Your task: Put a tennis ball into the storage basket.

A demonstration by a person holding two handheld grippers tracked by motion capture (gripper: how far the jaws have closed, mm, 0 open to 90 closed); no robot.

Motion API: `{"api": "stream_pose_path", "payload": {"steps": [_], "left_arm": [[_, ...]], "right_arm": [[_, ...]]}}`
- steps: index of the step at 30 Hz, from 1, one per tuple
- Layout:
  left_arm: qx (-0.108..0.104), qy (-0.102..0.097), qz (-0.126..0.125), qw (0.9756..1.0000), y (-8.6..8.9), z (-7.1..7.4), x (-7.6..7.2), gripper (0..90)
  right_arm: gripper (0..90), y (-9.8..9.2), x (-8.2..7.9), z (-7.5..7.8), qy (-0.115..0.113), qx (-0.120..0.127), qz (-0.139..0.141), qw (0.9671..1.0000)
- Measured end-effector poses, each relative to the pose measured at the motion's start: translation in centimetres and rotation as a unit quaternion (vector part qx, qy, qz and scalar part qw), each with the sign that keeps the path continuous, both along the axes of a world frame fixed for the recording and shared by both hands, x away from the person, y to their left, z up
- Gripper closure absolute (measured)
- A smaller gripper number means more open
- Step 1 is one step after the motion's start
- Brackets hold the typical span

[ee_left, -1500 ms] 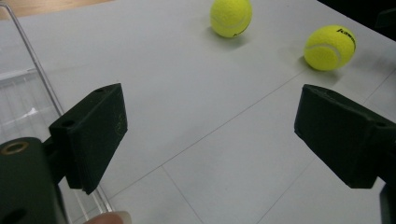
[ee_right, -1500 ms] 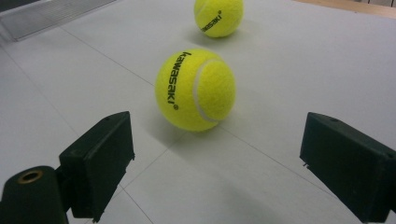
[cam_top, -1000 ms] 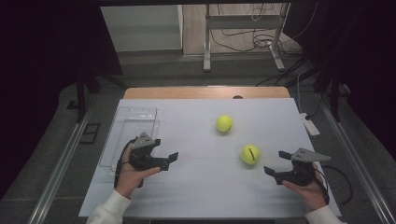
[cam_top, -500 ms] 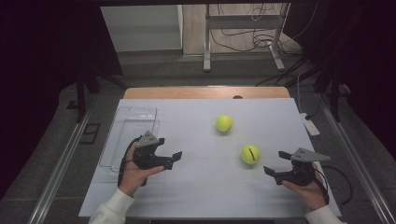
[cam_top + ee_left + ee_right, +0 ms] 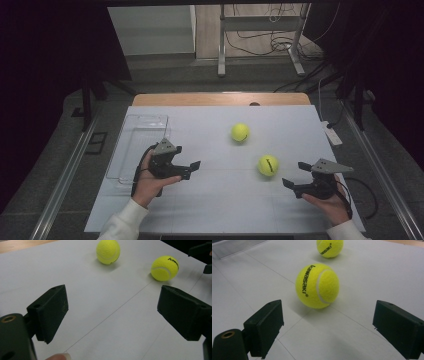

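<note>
Right tool (image 5: 294,186): jaws spread wide, nothing held. Near tennis ball (image 5: 268,165) rests on bench (image 5: 210,150) just ahead of it, centred between jaws in right gripper view (image 5: 317,286). Push straight forward, keep jaws low, straddle ball at widest part, then clench slowly; ball rolls easily, so don't nudge it. Left tool (image 5: 192,167): released, empty, aimed toward far tennis ball (image 5: 240,132). Clear tray (image 5: 131,145) sits at bench's left, likely drop spot.

A white table (image 5: 210,205) carries two tennis balls (image 5: 240,132) (image 5: 268,165), well apart; a clear tray (image 5: 131,145), apparently empty, lies at its left edge.
</note>
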State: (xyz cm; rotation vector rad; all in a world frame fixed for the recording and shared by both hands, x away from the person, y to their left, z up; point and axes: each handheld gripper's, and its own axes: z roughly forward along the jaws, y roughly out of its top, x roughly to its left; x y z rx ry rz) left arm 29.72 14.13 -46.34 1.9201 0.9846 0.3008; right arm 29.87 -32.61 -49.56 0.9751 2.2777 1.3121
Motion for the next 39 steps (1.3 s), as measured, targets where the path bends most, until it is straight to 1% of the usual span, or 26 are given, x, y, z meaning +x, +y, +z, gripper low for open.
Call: {"api": "stream_pose_path", "payload": {"steps": [7,22,26,39], "left_arm": [[0.000,0.001,-0.005,1.0000,-0.6,0.1,0.4,10.8],[0.002,0.002,-0.026,0.9997,-2.9,0.6,1.5,10.8],[0.003,0.005,-0.031,0.9995,-3.5,0.6,1.9,10.8],[-0.002,0.016,-0.038,0.9991,-4.3,0.4,2.7,10.9]], "right_arm": [[10.0,0.0,0.0,0.0,0.001,-0.002,0.000,1.0000],[10.0,0.0,0.0,-0.1,0.002,-0.002,0.001,1.0000],[10.0,0.0,0.0,-0.1,0.002,-0.003,0.000,1.0000],[10.0,0.0,0.0,-0.1,0.003,-0.005,0.000,1.0000]]}}
